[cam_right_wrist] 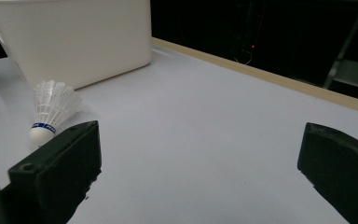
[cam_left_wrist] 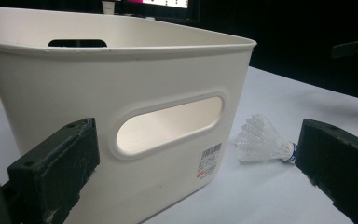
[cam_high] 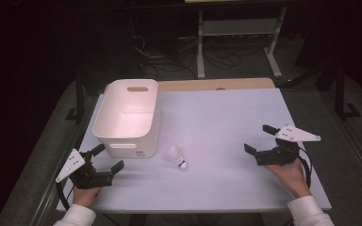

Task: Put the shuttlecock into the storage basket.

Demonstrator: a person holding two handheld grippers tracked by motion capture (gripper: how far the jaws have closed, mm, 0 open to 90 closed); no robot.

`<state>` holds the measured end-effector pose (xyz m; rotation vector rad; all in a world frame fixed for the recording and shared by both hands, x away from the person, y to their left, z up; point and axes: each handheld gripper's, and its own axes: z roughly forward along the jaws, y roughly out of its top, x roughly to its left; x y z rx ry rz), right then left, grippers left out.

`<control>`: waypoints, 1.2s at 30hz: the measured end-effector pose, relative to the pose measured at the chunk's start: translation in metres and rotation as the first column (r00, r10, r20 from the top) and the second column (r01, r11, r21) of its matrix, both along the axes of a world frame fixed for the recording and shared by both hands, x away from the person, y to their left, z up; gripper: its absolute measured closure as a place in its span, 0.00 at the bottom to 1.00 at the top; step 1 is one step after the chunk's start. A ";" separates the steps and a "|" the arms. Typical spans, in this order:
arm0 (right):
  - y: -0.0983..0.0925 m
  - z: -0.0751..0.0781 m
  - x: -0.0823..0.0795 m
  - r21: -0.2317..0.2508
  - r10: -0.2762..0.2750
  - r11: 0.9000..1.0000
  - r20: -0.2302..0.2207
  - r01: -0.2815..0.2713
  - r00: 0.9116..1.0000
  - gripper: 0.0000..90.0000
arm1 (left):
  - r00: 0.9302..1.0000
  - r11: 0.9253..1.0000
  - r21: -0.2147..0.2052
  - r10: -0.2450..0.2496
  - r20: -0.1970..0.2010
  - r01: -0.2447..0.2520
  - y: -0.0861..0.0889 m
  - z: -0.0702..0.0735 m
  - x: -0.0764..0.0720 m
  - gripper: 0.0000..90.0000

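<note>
Dark room all around, with a pale worktop (cam_high: pixel 226 122) under the light and a wooden strip along its far edge. At the near left corner, left hand-held gripper (cam_high: pixel 107 157), jaws spread wide with nothing between them, resting low over the worktop and aimed toward the near wall of the white bin (cam_high: pixel 122 141). In the left gripper view, both black jaws far apart, the bin's near wall (cam_left_wrist: pixel 168 84) close ahead with its oval handle cut-out and a small barcode label at the lower right. At the near right side, right hand-held gripper (cam_high: pixel 259 137), likewise gaping, empty, held just above the worktop and pointed leftward across it. Between the two, nearer the bin, a white shuttlecock (cam_high: pixel 176 157) lying on its side on the worktop, cork end toward the person, feathers toward the bin, just beside the bin's near right corner but apart from it. From the left gripper view, shuttlecock (cam_left_wrist: pixel 261 142) past the bin's corner, its cork end close by the right-hand jaw in the picture. From the right gripper view, shuttlecock (cam_right_wrist: pixel 51 112) ahead of the left-hand jaw, blue band around the cork, bin (cam_right_wrist: pixel 74 42) behind it.
</note>
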<state>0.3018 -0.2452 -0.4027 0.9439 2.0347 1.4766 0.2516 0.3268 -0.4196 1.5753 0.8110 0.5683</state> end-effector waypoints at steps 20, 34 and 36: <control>0.033 0.009 0.004 -0.082 0.078 0.993 -0.055 -0.082 0.995 0.00 | 1.000 1.000 -0.001 -0.004 0.008 0.004 0.003 0.002 -0.001 0.00; 0.064 0.012 0.005 -0.107 0.137 0.984 -0.078 -0.145 0.987 0.00 | 1.000 1.000 0.000 -0.013 0.008 0.013 0.001 0.002 -0.001 0.00; 0.067 0.012 0.006 -0.109 0.143 0.982 -0.080 -0.152 0.986 0.00 | 1.000 1.000 -0.001 -0.013 0.009 0.013 0.001 0.002 -0.001 0.00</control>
